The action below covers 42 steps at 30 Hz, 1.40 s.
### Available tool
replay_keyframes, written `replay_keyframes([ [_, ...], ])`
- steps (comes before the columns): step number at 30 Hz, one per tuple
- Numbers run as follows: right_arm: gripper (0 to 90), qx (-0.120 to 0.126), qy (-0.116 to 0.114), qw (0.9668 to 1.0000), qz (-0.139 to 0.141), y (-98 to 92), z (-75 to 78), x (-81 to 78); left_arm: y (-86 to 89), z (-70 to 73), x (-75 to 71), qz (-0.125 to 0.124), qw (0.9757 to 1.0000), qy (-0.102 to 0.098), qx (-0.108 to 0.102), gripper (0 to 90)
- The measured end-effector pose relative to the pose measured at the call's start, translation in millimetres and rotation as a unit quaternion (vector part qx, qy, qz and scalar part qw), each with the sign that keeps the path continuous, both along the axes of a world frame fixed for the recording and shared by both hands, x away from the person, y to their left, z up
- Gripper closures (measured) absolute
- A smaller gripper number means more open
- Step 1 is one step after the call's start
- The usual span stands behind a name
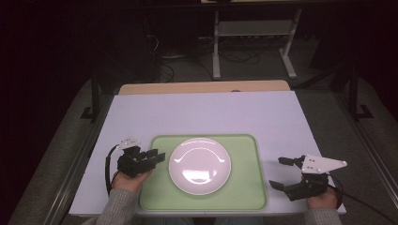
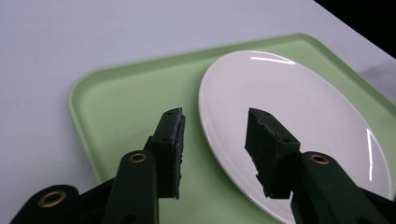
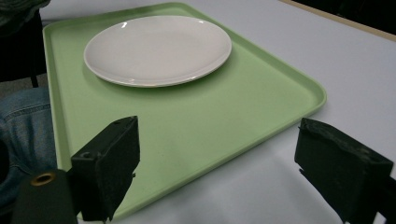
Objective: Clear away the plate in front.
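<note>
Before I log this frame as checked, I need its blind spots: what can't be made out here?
- Plate: left gripper view, near rim hidden behind that gripper's jaws.
- Tray: right gripper view, near corner covered by a jaw.
- Tray's underside and the plate's base: hidden in every view.
- Room beyond the table: high view, too dark to read.
- Right gripper: high view, cable runs off the frame edge.

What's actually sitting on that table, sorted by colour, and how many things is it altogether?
White: 1, the plate
Green: 1, the tray under the plate
Black: 2, the left gripper and the right gripper, each in a hand, both with fingers apart and nothing between them
Total: 4
</note>
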State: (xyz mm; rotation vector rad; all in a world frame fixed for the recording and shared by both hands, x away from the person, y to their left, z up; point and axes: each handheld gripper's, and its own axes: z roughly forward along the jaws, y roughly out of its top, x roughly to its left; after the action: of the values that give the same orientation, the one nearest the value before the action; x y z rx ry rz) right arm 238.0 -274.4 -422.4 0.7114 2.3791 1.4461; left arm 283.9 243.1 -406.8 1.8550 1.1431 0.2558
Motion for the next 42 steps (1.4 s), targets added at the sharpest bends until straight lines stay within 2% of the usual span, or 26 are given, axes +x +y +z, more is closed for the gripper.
replay_keyframes([
  [5, 13.2, 0.001, 0.000, 1.0000, -0.001, -0.2, 0.2, -0.2, 1.7, 5.6, -2.4, -0.007, 0.9997, -0.020, 0.010, 53.5],
  [8, 13.2, 0.001, 0.000, 1.0000, -0.001, -0.2, 0.2, -0.2, 3.5, 12.1, -5.0, -0.015, 0.9986, -0.046, 0.024, 49.7],
  [9, 13.2, 0.001, 0.000, 1.0000, -0.001, -0.2, 0.2, -0.2, 3.5, 12.1, -5.0, -0.015, 0.9986, -0.046, 0.024, 48.4],
  [10, 13.2, 0.000, 0.001, 1.0000, -0.001, -0.2, 0.1, -0.1, 4.5, 15.0, -6.6, -0.017, 0.9977, -0.059, 0.030, 46.9],
  [12, 13.2, 0.000, 0.001, 1.0000, -0.001, -0.3, 0.1, -0.1, 4.7, 16.1, -7.5, -0.018, 0.9973, -0.063, 0.032, 45.6],
  [14, 13.2, 0.000, 0.000, 1.0000, -0.002, -0.5, 0.1, 0.1, 6.1, 18.4, -9.9, -0.023, 0.9957, -0.081, 0.040, 43.0],
  [16, 13.2, -0.001, 0.000, 1.0000, -0.002, -0.9, -0.1, 0.4, 6.9, 19.9, -11.6, -0.024, 0.9946, -0.090, 0.046, 38.4],
  [18, 13.2, -0.001, 0.000, 1.0000, -0.003, -1.0, -0.1, 0.4, 8.0, 20.7, -13.8, -0.027, 0.9931, -0.102, 0.052, 37.8],
  [22, 13.2, 0.000, -0.001, 1.0000, -0.004, -1.9, -0.2, 0.6, 11.4, 20.3, -20.9, -0.027, 0.9891, -0.123, 0.076, 35.3],
  [27, 13.2, -0.001, 0.002, 1.0000, -0.007, -2.9, -0.7, 1.0, 17.8, 17.3, -26.7, -0.026, 0.9869, -0.135, 0.084, 33.9],
  [31, 13.2, -0.002, 0.003, 1.0000, -0.008, -3.5, -1.2, 1.4, 25.6, 12.9, -31.1, -0.020, 0.9856, -0.148, 0.079, 31.9],
  [32, 13.2, -0.002, 0.005, 0.9999, -0.010, -3.8, -1.4, 1.5, 29.0, 10.9, -33.3, -0.018, 0.9844, -0.156, 0.079, 31.6],
  [40, 13.2, -0.003, 0.005, 0.9999, -0.011, -4.3, -1.9, 2.1, 36.3, 7.9, -36.7, -0.008, 0.9816, -0.174, 0.079, 29.9],
  [42, 13.2, -0.003, 0.007, 0.9999, -0.012, -4.8, -2.1, 2.0, 38.6, 5.0, -37.9, -0.004, 0.9798, -0.182, 0.082, 27.7],
])
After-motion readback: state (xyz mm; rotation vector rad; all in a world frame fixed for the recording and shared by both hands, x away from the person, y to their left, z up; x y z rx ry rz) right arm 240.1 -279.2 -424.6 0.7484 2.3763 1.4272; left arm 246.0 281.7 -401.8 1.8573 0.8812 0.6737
